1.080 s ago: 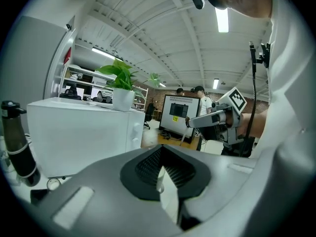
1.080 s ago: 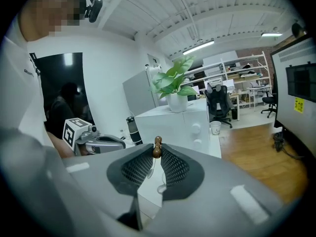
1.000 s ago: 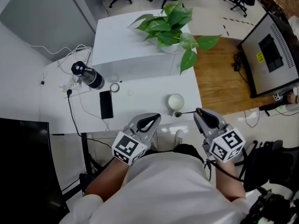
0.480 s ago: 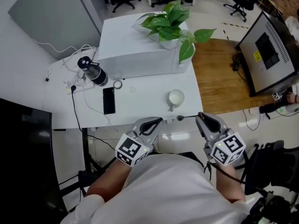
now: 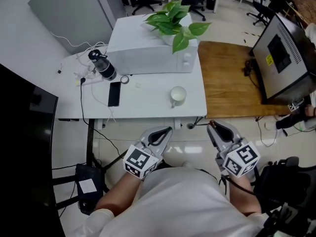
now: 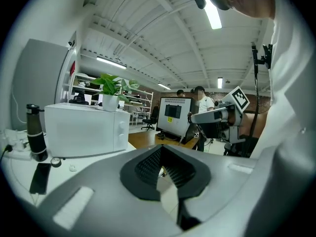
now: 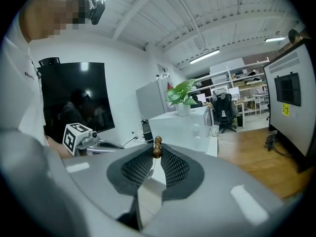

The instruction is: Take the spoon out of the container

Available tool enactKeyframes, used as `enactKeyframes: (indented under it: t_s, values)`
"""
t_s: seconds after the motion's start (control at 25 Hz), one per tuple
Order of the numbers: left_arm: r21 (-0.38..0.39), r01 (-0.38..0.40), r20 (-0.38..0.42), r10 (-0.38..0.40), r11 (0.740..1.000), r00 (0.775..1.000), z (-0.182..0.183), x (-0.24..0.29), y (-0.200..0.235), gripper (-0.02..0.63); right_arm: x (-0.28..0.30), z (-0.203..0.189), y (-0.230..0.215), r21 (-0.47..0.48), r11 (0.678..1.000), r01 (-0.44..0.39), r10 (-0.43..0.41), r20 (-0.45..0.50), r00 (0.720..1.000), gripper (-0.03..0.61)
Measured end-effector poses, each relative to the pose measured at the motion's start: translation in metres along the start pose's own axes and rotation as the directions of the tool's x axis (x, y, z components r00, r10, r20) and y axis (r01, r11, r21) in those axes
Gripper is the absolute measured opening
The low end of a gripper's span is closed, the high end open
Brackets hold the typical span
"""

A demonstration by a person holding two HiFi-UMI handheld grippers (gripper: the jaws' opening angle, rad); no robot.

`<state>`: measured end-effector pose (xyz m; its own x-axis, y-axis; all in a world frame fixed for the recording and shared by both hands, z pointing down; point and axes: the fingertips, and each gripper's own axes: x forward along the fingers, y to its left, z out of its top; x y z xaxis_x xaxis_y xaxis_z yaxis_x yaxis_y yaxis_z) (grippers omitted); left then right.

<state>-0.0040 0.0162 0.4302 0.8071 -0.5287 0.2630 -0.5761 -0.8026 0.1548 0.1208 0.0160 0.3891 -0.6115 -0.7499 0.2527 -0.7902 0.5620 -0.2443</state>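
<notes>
A white cup (image 5: 177, 95), the container, stands on the white table (image 5: 148, 107) near its front edge. My right gripper (image 5: 211, 124) is off the table, over the floor, shut on the handle of a dark spoon (image 5: 190, 125) that sticks out to the left. In the right gripper view the spoon's brown end (image 7: 157, 147) is pinched at the jaw tips of the right gripper (image 7: 156, 151), with the cup (image 7: 214, 130) far off. My left gripper (image 5: 167, 130) hangs beside it, shut and holding nothing. In its own view the left gripper (image 6: 160, 154) shows nothing between its jaws.
A white microwave (image 5: 153, 53) with a potted plant (image 5: 173, 21) stands at the table's back. A black bottle (image 5: 102, 65), a phone (image 5: 114, 93) and a tape roll (image 5: 125, 79) lie to the left. A wooden table (image 5: 227, 78) and a monitor (image 5: 284, 53) are to the right.
The person has stepped back from the table. Both grippers, the right one with the spoon, have moved away from the cup and now hang over the floor.
</notes>
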Motion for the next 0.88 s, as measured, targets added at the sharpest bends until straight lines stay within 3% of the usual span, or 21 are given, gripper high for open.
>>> enactKeyframes:
  t_s: [0.16, 0.36, 0.52, 0.88]
  values:
    - [-0.072, -0.033, -0.002, 0.033, 0.997, 0.999, -0.015, -0.005, -0.029, 0.003, -0.028, -0.013, 0.005, 0.003, 1.0, -0.023, 0.023, 0.0, 1.0, 0.055]
    - [-0.032, -0.079, -0.02, 0.079, 0.996, 0.997, -0.026, -0.017, -0.06, 0.004, -0.051, -0.029, 0.008, 0.019, 0.998, -0.059, 0.059, -0.004, 0.998, 0.055]
    - [-0.07, -0.092, -0.033, 0.09, 0.993, 0.995, -0.034, -0.021, -0.068, 0.004, -0.059, -0.031, 0.009, 0.022, 0.997, -0.075, 0.075, 0.009, 0.997, 0.055]
    - [-0.045, -0.04, -0.027, 0.039, 0.998, 0.999, -0.021, -0.033, -0.063, 0.005, -0.059, -0.028, 0.027, 0.023, 0.999, -0.036, 0.036, 0.005, 0.999, 0.055]
